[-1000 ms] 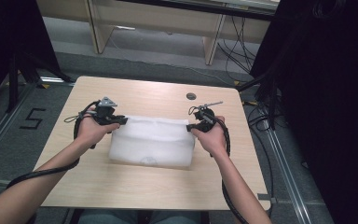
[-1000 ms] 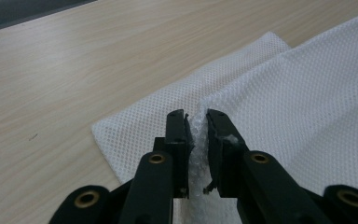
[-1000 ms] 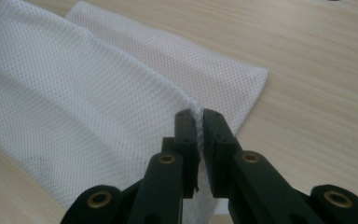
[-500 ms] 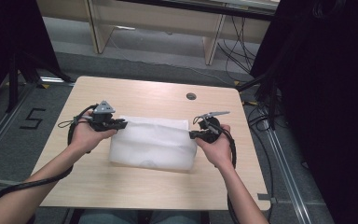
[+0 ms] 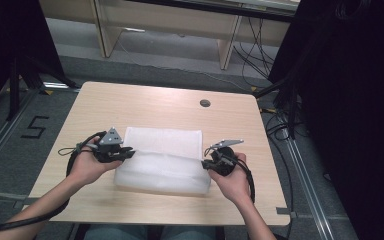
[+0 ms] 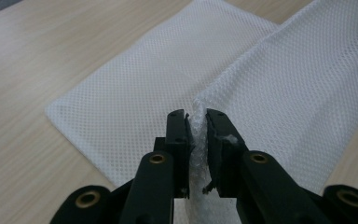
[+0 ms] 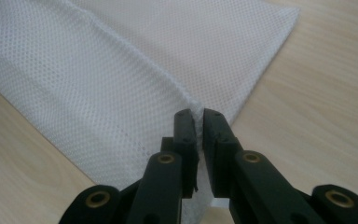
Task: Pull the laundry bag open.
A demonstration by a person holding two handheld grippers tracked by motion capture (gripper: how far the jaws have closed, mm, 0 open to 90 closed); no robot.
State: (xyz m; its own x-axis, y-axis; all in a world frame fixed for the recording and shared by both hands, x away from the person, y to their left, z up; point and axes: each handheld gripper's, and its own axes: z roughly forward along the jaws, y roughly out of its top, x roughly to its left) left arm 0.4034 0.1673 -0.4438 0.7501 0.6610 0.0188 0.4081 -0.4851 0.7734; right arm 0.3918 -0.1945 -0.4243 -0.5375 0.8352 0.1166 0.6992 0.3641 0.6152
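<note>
A white mesh cloth (image 5: 165,157) lay on the middle of the light wooden table (image 5: 145,102), folded partway over itself, so that its far portion rested flat on the tabletop while the near portion was drawn up and back toward the person. The left gripper (image 5: 125,153) sat at the cloth's left end in the high view, carried in the person's left hand (image 5: 87,165), with its cable looping off to the left across the table. In the left gripper view, that gripper's two black jaws stood almost together, with a bunched edge of the mesh (image 6: 196,135) pinched tight between them, and the rest of the cloth spread away over the wood beyond. The right gripper (image 5: 206,163) sat at the cloth's right end, held in the right hand (image 5: 232,180), with a grey three-cornered plate on top. In the right gripper view, its jaws were likewise nearly closed on a thin fold of the mesh edge (image 7: 199,116), which ran up between the pads, and the cloth's far corner lay flat on the table beyond. Between the two grippers the raised edge of the cloth ran across in a roughly straight line. A small dark round hole (image 5: 205,103) showed in the tabletop, well apart from the cloth on its far side.
</note>
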